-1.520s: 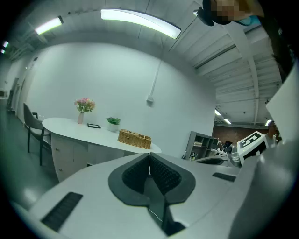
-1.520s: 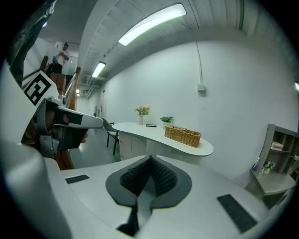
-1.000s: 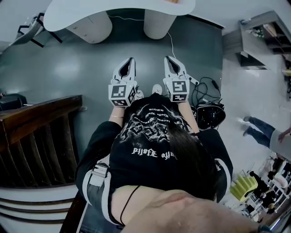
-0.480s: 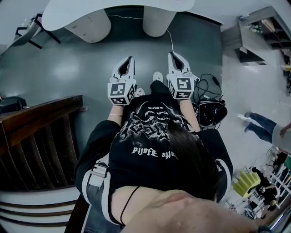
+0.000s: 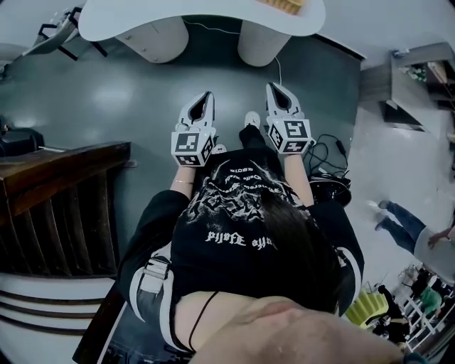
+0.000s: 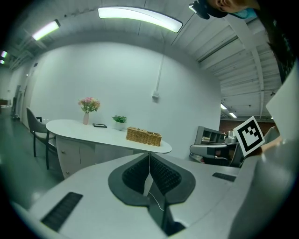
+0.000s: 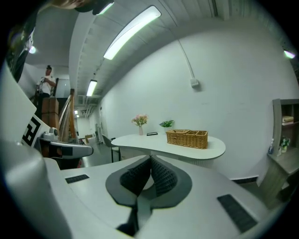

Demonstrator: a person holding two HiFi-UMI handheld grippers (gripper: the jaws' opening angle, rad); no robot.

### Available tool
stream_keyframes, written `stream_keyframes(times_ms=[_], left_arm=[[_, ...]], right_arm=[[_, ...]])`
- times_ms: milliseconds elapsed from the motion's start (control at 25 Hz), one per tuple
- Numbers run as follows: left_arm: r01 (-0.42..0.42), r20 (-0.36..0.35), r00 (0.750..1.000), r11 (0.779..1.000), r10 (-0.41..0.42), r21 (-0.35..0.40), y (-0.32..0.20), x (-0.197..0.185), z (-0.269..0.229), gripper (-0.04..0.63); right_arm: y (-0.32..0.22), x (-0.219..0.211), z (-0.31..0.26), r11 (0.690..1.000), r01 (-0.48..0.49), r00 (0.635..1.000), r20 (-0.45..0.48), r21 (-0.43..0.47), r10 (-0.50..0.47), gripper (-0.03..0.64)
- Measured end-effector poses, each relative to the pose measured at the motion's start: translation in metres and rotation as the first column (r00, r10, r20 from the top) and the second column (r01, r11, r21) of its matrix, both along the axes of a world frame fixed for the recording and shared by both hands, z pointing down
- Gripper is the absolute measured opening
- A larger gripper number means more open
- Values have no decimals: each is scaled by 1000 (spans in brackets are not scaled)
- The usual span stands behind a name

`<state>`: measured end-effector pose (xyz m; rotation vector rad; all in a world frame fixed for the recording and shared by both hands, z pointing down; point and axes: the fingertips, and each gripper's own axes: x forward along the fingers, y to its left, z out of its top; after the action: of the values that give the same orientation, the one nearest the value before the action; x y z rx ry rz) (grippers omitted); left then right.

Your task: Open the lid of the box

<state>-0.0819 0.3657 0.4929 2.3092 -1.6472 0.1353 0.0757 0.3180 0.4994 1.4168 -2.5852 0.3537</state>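
Observation:
A woven wicker box (image 6: 143, 136) (image 7: 187, 138) stands on a curved white table (image 6: 84, 130) (image 7: 154, 142) some way ahead; only its corner (image 5: 284, 6) shows at the top of the head view. My left gripper (image 5: 206, 94) (image 6: 149, 155) and right gripper (image 5: 272, 86) (image 7: 151, 158) are held side by side in front of the person's chest, over the grey floor, pointing at the table. Both are shut, pads together, with nothing between them. Both are well short of the box.
On the table stand a vase of pink flowers (image 6: 88, 106), a small potted plant (image 6: 119, 121) and a dark flat item. A chair (image 6: 35, 135) sits at the table's left end. A dark wooden railing (image 5: 57, 206) is at left, cables (image 5: 327, 153) and shelving (image 5: 419, 78) at right.
Both grippers have moved forward toward the table, the right one a little more. The table has shifted in the head view and the box's corner has come into sight.

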Motion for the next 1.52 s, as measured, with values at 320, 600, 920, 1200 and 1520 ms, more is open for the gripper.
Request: stream_keyframes(times_ms=[320, 600, 920, 1200, 1520], left_arm=[[41, -1, 999, 999, -41, -18, -78, 25, 5, 25], [81, -1, 997, 996, -81, -36, -137, 60, 2, 25], [135, -48, 989, 989, -138, -65, -170, 82, 10, 25], [127, -20, 991, 988, -130, -86, -182, 99, 16, 25], [80, 43, 996, 993, -76, -85, -209, 83, 27, 25]], right_arm=[[-78, 1, 9, 992, 129, 988, -85, 9, -128, 26], [-143, 28, 6, 983, 185, 980, -73, 14, -184, 26], [-185, 46, 4, 972, 233, 972, -22, 8, -233, 26], [-200, 57, 10, 970, 244, 969, -30, 0, -244, 26], [-214, 42, 19, 976, 216, 975, -51, -5, -216, 26]])
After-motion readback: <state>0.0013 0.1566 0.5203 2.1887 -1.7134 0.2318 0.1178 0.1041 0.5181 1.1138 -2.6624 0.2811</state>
